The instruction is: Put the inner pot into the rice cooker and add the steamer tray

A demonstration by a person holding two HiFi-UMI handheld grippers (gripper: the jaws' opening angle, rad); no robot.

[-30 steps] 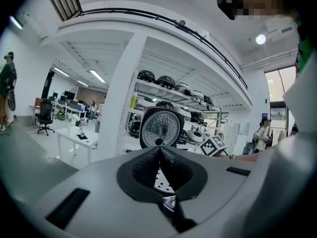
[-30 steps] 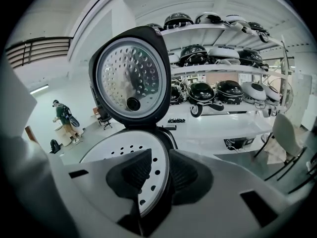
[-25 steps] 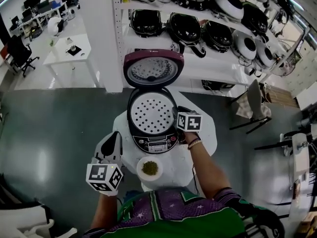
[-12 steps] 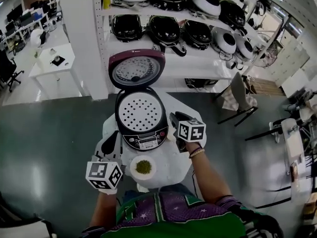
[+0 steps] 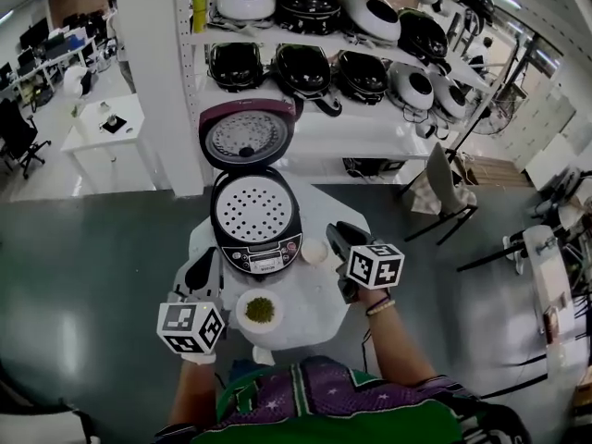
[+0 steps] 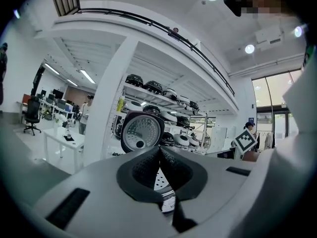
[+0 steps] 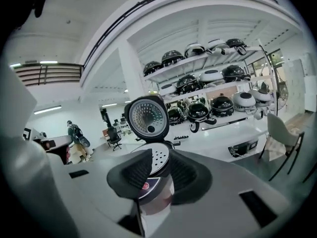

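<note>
The rice cooker (image 5: 255, 239) stands open on a small white round table (image 5: 314, 308), its maroon lid (image 5: 245, 137) tipped up behind. A white perforated steamer tray (image 5: 252, 209) lies in its mouth; the inner pot under it is hidden. My left gripper (image 5: 203, 273) hovers at the cooker's front left, apart from it, pads together and empty. My right gripper (image 5: 340, 239) hangs to the cooker's right, jaws parted with nothing between. Past the touching pads (image 6: 148, 165) show the lid (image 6: 142, 132) and tray (image 6: 159, 180). The right gripper view shows the tray (image 7: 159, 157) beyond the gap.
A white bowl of green grains (image 5: 260, 310) sits at the table's front. A small white cup (image 5: 314, 250) stands by the cooker's right corner. Shelves of other rice cookers (image 5: 351, 63) fill the back. A chair (image 5: 442, 192) stands at the right, over grey floor.
My right gripper has drawn back from the cooker's right rim, away to the right and upward. The left gripper has shifted a little. The tray stays in the cooker.
</note>
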